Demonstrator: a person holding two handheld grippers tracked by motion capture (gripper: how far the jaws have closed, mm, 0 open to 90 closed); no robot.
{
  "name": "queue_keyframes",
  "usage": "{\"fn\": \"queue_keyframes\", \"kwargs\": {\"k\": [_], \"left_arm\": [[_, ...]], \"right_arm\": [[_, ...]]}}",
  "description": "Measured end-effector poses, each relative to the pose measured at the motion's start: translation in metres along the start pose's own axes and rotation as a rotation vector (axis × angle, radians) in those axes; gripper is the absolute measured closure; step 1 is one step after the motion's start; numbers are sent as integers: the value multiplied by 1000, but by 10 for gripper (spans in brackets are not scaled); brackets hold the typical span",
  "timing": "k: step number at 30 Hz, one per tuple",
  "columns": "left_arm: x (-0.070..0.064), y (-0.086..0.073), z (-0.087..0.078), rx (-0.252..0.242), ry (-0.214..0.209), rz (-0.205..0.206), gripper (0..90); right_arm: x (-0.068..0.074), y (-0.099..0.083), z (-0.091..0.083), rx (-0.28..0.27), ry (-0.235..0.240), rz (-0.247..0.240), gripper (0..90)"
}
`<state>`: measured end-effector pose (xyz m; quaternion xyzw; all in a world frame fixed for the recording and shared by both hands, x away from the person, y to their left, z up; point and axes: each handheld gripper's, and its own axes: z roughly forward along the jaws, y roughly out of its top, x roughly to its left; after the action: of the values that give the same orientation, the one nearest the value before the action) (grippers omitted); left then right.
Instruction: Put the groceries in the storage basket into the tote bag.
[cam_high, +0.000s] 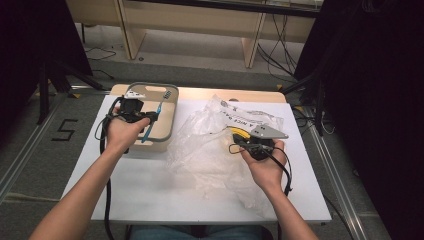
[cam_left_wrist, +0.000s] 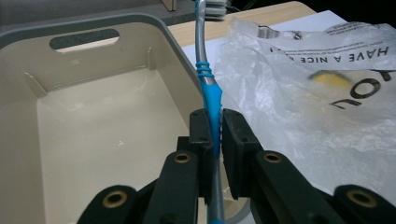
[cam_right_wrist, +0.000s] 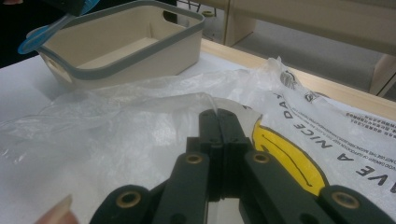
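A blue toothbrush (cam_left_wrist: 211, 100) is pinched at its handle by the left gripper (cam_left_wrist: 212, 135) over the rim of the beige bin (cam_left_wrist: 93, 116), and should be lowered well inside before the fingers are spread. The right gripper (cam_right_wrist: 218, 122), fingers pressed together, pinches the plastic bag (cam_right_wrist: 140, 116) on the counter (cam_high: 150, 185). "HAVE A NICE DAY" can be read on the bag.

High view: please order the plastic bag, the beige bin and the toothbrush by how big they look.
1. The plastic bag, spread wide over the table, covers the most area.
2. The beige bin comes next.
3. The toothbrush, held over the bin by the left tool, is clearly smallest.
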<state>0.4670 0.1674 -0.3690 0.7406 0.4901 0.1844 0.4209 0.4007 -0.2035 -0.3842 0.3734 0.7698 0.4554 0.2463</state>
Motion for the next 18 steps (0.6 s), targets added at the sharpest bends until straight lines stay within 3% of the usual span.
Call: {"fn": "queue_keyframes", "kwargs": {"k": [8,14,18], "left_arm": [[-8,-7,-8,-9,-12,29,824],[-18,-17,-14,-20,-67,42,824],[-22,-21,-17,-24,-81,45,824]], "right_arm": [[1,0,0,5,1,2,900],[1,0,0,5,2,1,900],[1,0,0,6,1,3,900]]}}
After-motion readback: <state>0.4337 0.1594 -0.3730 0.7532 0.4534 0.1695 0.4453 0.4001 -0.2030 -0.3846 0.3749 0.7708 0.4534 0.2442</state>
